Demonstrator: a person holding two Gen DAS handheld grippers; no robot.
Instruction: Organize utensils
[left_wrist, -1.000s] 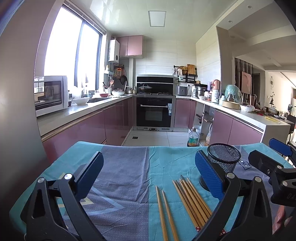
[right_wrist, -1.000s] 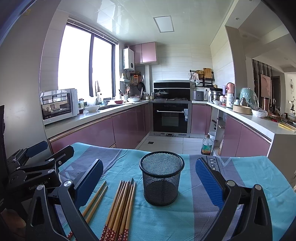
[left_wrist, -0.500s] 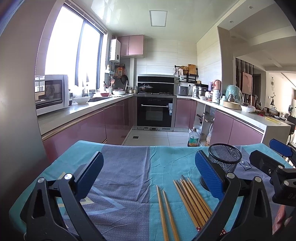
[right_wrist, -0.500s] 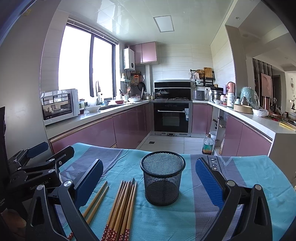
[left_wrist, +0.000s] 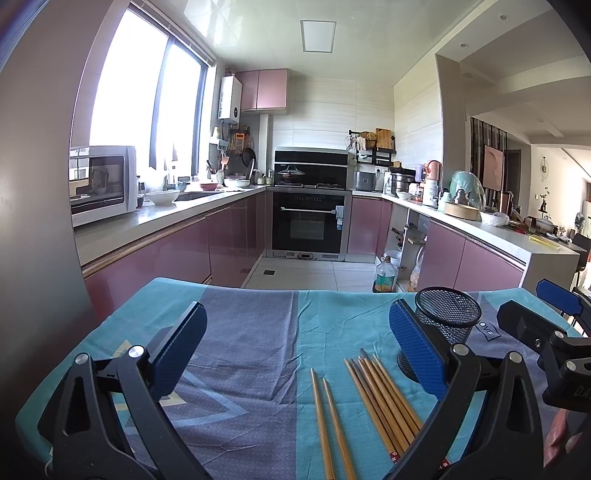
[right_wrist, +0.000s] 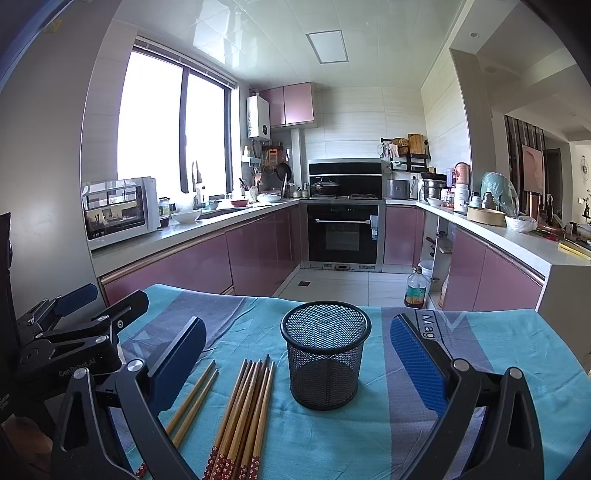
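A black mesh cup (right_wrist: 325, 354) stands upright and empty on the teal and grey cloth (right_wrist: 480, 369). Left of it lies a bundle of several wooden chopsticks (right_wrist: 245, 410) with red patterned ends, and further left a separate pair of chopsticks (right_wrist: 192, 400). My right gripper (right_wrist: 297, 363) is open, its fingers wide on either side of the cup and bundle, above the cloth. In the left wrist view the mesh cup (left_wrist: 445, 325) is partly behind my right finger; the bundle (left_wrist: 384, 397) and the pair (left_wrist: 328, 417) lie between the fingers. My left gripper (left_wrist: 295, 350) is open and holds nothing.
The other gripper (right_wrist: 74, 332) shows at the left edge of the right wrist view, and at the right edge (left_wrist: 546, 343) of the left wrist view. Beyond the table's far edge are the kitchen floor, pink cabinets (left_wrist: 177, 258) and an oven (left_wrist: 308, 225).
Both views have shifted only slightly; the cup and chopsticks lie where they were and both grippers stay open.
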